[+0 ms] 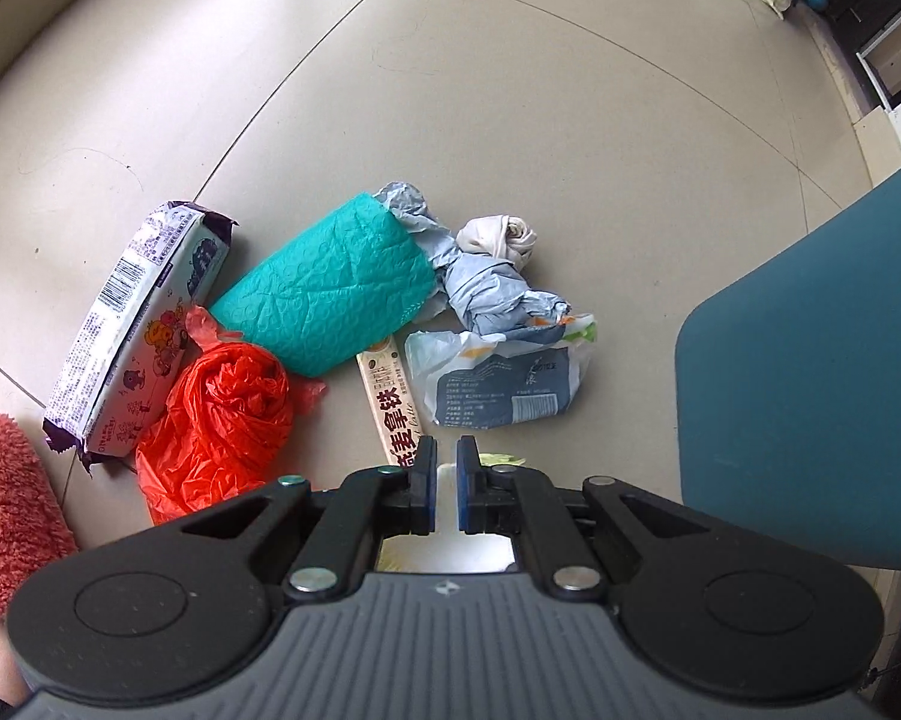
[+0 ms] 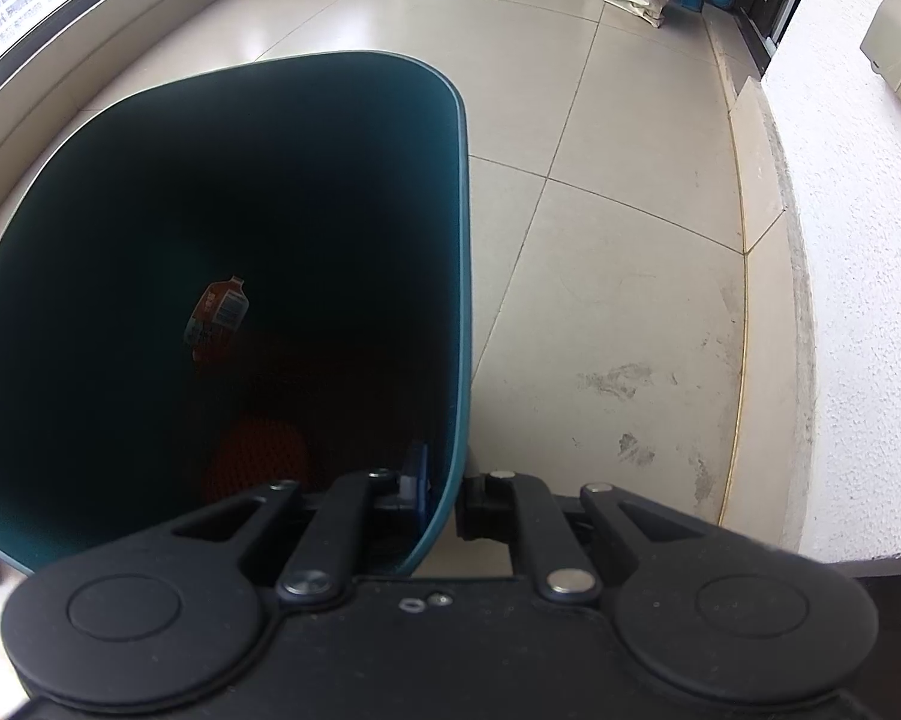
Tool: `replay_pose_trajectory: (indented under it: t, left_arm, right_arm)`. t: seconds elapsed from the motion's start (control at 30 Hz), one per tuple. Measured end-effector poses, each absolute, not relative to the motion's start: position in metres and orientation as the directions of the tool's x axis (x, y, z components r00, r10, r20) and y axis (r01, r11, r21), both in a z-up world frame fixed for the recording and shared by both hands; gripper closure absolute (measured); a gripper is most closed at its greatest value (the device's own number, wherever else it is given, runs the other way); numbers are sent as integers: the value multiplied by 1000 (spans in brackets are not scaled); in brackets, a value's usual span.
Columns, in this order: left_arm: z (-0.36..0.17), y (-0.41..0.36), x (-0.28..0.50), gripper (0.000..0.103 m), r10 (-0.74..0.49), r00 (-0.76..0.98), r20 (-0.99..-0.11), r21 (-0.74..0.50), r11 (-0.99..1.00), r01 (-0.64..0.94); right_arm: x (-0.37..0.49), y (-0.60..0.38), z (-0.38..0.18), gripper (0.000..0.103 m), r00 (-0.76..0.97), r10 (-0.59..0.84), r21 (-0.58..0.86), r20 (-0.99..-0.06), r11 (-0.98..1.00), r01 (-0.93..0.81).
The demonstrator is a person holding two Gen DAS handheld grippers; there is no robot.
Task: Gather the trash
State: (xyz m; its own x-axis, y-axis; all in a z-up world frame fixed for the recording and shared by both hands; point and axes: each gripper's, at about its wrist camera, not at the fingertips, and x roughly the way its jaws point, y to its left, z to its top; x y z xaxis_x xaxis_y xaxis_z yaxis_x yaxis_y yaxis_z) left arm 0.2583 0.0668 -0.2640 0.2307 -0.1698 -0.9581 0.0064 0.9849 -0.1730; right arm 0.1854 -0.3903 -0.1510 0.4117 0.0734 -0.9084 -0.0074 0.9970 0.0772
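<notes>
Left wrist view showed the left gripper (image 1: 446, 483) with its jaws narrow and nothing between them, hanging over litter on the tiled floor (image 1: 510, 90). Just ahead of the jaws lay a latte sachet (image 1: 390, 396) and a clear wrapper (image 1: 498, 384); further ahead sat a teal mailer (image 1: 330, 288) and crumpled grey paper (image 1: 480, 282). To their left lay an orange bag (image 1: 222, 420) and a biscuit pack (image 1: 138, 330), with a red fluffy slipper (image 1: 6, 510) beyond. A teal bin (image 1: 810, 390) stood at right. In the right wrist view, the right gripper (image 2: 444, 492) had its jaws clamped on the bin's rim (image 2: 450, 480); a label scrap (image 2: 216, 318) lay inside.
</notes>
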Motion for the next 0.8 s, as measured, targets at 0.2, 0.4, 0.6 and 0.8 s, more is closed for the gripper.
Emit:
replay_pose_trajectory:
  t: [0.2,0.4,0.6,0.8]
  left_arm:
    - [-262,60,242,98,-173,165,-971,-182,983,-40]
    - [-257,62,239,97,-143,212,-967,-160,985,-62]
    - [-266,58,244,75,-111,181,-977,-120,992,-41]
    - [-290,59,253,19,-149,169,-974,-157,987,-35]
  right_arm:
    - [184,-394,-151,95,416,84,92,-906,996,0]
    - [183,-398,-149,94,418,93,101,-904,995,-3]
    - [184,-398,-148,94,422,95,102,-901,995,-5]
    - [183,-395,-147,94,426,89,93,-900,996,-13]
